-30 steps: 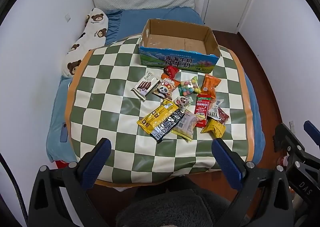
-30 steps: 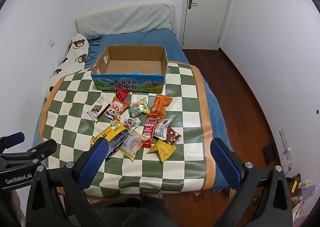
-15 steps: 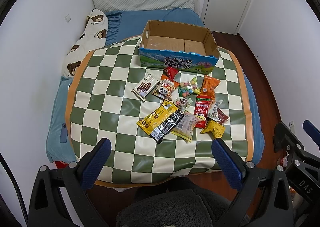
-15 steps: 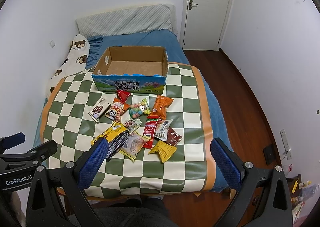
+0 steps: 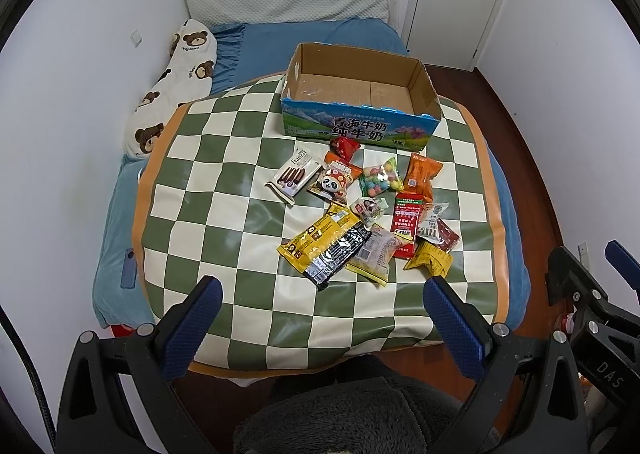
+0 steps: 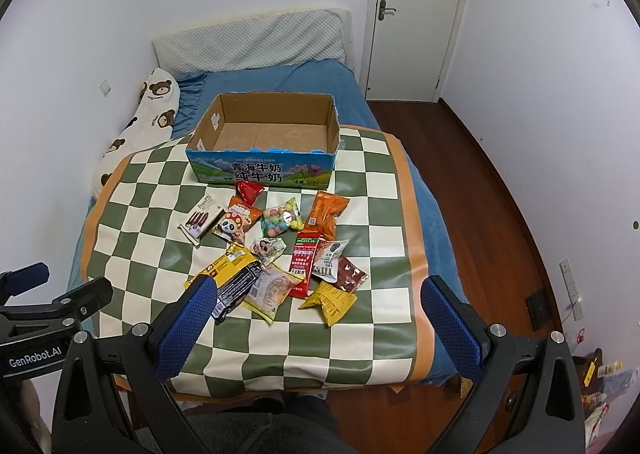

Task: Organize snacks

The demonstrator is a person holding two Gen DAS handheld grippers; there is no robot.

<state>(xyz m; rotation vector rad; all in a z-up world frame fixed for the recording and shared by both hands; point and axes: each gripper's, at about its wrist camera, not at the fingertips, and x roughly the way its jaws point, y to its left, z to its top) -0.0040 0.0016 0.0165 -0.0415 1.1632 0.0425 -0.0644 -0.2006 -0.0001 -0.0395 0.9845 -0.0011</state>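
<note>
Hovering above the near edge of the checkered mat (image 5: 200, 182) on the bed, both grippers carry nothing: the left gripper (image 5: 320, 320) and the right gripper (image 6: 320, 318) each have their fingers spread wide apart. The sorting looks not yet begun. One cardboard box (image 5: 360, 94) stands at the mat's far end with nothing inside, and the snacks (image 5: 360, 210) lie in a loose heap just in front of it, some overlapping. About fourteen packets can be counted, though the overlaps make that uncertain. The next move probably calls for lowering one gripper onto an outlying packet, such as the yellow one (image 6: 330, 300) nearest the right gripper, pinching it, and carrying it across to the box.
</note>
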